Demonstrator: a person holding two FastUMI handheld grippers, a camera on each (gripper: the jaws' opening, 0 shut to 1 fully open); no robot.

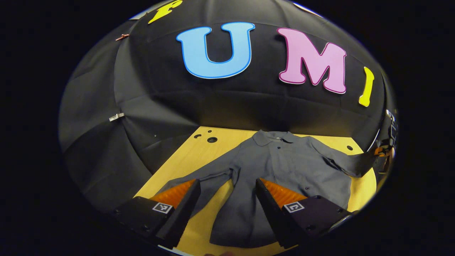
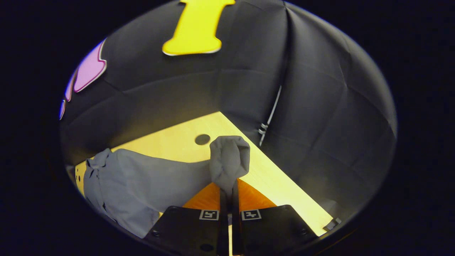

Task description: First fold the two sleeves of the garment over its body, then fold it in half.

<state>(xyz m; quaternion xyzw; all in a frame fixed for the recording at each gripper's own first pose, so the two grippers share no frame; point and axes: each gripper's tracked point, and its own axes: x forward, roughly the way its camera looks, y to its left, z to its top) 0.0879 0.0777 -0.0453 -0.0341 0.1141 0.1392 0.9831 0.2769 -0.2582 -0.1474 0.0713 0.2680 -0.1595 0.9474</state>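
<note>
A grey collared shirt (image 1: 284, 167) lies spread front-up on the wooden table (image 1: 199, 149), its collar toward the booth's black cloth wall (image 1: 170, 103) and its hem nearest the left tongs (image 1: 227, 185). The left tongs hover above the lower part of the shirt with their fingers spread wide and nothing between them; one sleeve (image 1: 199, 176) stretches flat across the table beneath them. In the right gripper view, the right tongs (image 2: 229, 193) are clenched on the cuff end of the other sleeve (image 2: 229, 158), both fingers pressing the cloth, which bunches up above the tips. That sleeve is lifted off the table, trailing back to the shirt's body.
</note>
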